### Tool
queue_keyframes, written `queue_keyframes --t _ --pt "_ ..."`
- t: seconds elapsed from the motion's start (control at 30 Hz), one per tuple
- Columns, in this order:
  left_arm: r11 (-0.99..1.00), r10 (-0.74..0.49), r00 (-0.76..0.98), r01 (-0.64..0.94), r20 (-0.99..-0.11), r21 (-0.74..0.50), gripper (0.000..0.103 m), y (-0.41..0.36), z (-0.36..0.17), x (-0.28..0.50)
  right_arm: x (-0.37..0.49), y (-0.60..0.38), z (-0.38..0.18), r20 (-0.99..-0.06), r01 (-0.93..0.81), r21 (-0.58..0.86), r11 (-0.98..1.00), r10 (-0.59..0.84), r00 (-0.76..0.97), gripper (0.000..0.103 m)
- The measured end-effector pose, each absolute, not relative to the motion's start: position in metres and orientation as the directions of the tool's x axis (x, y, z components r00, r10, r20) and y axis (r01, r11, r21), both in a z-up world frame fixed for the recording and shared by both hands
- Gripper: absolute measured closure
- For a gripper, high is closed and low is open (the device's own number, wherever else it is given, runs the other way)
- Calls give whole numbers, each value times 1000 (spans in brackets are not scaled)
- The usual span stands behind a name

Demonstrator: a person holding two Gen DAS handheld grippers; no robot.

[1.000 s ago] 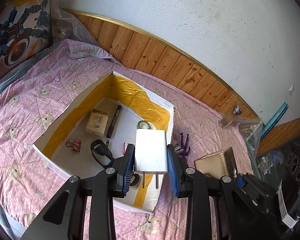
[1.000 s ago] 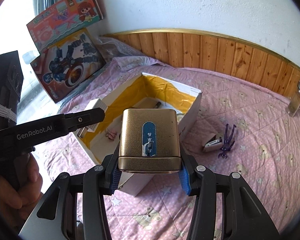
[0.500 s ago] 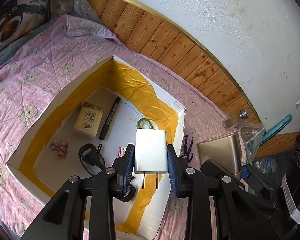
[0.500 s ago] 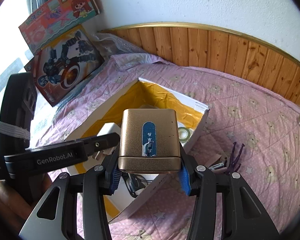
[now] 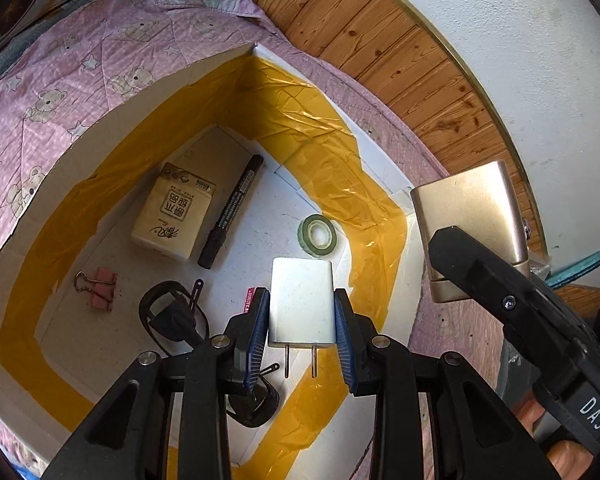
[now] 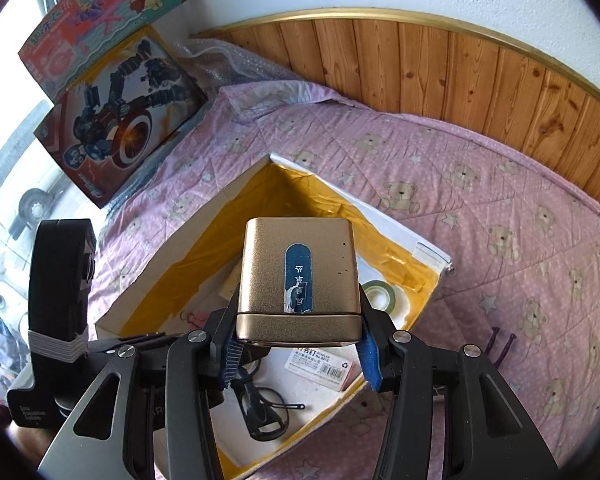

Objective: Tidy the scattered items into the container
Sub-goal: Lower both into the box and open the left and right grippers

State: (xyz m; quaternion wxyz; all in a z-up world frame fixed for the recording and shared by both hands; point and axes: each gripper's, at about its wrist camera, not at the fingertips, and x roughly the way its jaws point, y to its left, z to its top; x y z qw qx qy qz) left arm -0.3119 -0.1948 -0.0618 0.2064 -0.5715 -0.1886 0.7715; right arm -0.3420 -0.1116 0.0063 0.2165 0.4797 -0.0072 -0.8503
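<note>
We hold the left gripper (image 5: 302,336) with its jaws clamped on the two flat sides of a white charger plug (image 5: 302,306), whose two metal prongs point back toward the wrist. The plug hangs above the floor of the open white box (image 5: 148,92), which is lined with yellow tape. Ahead of the jaws lies a roll of green tape (image 5: 317,235). Ahead and to the left lie a black marker (image 5: 230,213) and, just beside it, a tan tissue pack (image 5: 174,212). Further left lies a pink binder clip (image 5: 100,288), and below the left finger a black cable (image 5: 172,318).

We hold the right gripper (image 6: 298,346) with its jaws closed on the lower sides of a gold case (image 6: 298,276) bearing a worn blue label. The case is above the box (image 6: 428,246), near its right wall. Beneath the jaws, inside the box, lies a staples packet (image 6: 320,364). To the right of the jaws, outside the box, a purple clip (image 6: 500,346) rests on the pink quilt (image 6: 480,184).
</note>
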Motion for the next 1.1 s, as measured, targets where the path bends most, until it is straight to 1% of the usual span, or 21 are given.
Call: queue_keyframes --t 0.3,0.43,0.7,0.97,1.1 --pt "-868 492 -224 -58 -841 -493 70 -189 -89 -339 -388 -129 -26 -867 386 210 -898 -354 -351 51" --pt "-881 468 -210 -34 -858 -472 69 -190 -101 -348 -399 -132 -37 -880 380 169 -910 -313 -357 51" --pt "-876 473 -248 -30 -845 -482 68 -211 -88 -345 -398 -121 -35 -871 367 156 -917 -303 -387 51" --pt "-887 453 -251 -26 -856 -462 68 -220 -85 -336 -386 -118 -39 -874 377 189 -907 -330 -357 51" --pt "-898 434 -264 -55 -861 -436 68 -217 -78 -332 -377 -118 -38 -875 388 197 -900 -340 -344 51"
